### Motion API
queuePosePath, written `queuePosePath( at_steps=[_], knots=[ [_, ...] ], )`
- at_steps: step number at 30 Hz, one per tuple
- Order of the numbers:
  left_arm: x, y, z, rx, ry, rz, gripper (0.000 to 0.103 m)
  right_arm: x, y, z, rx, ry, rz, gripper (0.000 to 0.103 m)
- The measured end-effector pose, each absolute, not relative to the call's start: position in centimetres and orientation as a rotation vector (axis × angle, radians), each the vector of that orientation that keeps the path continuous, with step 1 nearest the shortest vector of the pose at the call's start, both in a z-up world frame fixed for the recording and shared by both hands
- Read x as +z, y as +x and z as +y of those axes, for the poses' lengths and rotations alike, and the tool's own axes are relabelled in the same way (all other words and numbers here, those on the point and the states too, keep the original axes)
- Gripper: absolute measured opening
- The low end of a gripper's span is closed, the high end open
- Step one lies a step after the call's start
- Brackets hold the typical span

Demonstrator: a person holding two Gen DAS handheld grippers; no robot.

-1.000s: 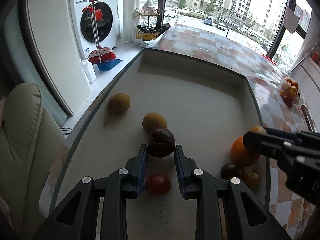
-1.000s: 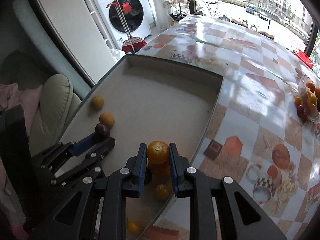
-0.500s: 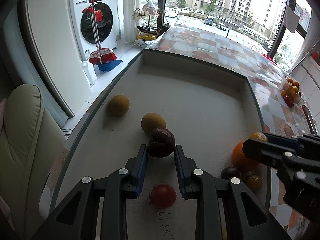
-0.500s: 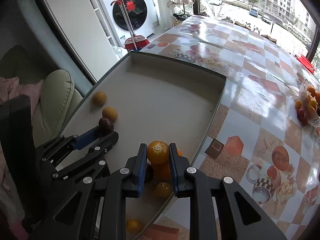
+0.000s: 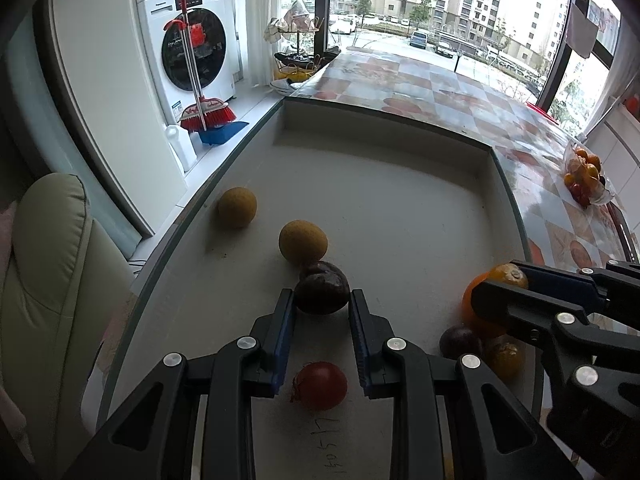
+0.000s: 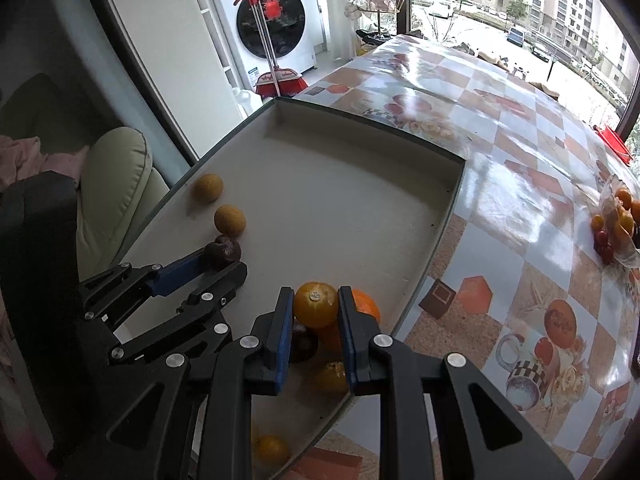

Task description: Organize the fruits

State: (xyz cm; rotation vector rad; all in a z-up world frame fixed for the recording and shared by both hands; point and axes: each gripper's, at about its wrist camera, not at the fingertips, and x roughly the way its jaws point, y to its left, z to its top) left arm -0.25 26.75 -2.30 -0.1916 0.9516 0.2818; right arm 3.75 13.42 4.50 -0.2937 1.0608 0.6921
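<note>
left gripper [image 5: 322, 306] pinches dark fruit [image 5: 321, 293], yellow fruit [image 5: 303, 242] touching; right gripper [image 6: 316, 308] pinches orange [image 6: 316, 304].

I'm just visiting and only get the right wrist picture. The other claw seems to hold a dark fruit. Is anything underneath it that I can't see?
Observer: Yes. A red fruit lies on the tray below the left claw, nearer the camera than the dark fruit it grips.
Operator: My right claw grips an orange fruit. Anything else hidden from me?
Observer: Handwritten marks on the tray floor, just this side of the red fruit.
Operator: And by the broom?
Observer: A blue dustpan sits at its bristles.
</note>
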Motion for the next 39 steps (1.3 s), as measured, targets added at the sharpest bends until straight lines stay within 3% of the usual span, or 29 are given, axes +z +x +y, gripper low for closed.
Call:
queuePosePath(
  at_steps=[4,6,7,8,9,10,18,22,39],
  knots=[
    [-2.2,-0.2,26.5,0.283,-0.181,0.963,0.029,4.5,4.0,13.8,0.699,-0.288,1.077,0.026],
    [-2.3,-0.3,26.4,0.286,-0.177,0.969,0.029,4.6,3.9,13.9,0.700,-0.290,1.081,0.040],
    [-2.3,-0.3,26.4,0.286,-0.175,0.974,0.037,4.7,3.8,13.9,0.694,-0.298,1.077,0.059],
    [-2.2,-0.3,26.5,0.285,-0.186,0.977,0.074,4.9,3.7,13.8,0.688,-0.305,1.067,0.067],
    [-2.1,-0.5,26.6,0.289,-0.204,0.972,0.091,5.3,3.6,13.6,0.680,-0.314,1.052,0.069],
    [-1.9,-0.8,26.8,0.301,-0.219,0.949,0.101,5.4,3.5,13.6,0.688,-0.310,1.048,0.072],
    [-1.6,-1.8,26.8,0.299,-0.239,0.973,0.102,6.8,3.2,12.8,0.681,-0.328,1.065,0.085],
    [-1.0,-2.8,26.6,0.288,-0.248,0.961,0.102,6.9,2.9,12.4,0.644,-0.358,1.097,0.103],
    [-0.1,-5.0,25.1,0.322,-0.161,1.003,0.102,7.5,0.9,11.6,0.617,-0.447,1.117,0.103]
  ],
)
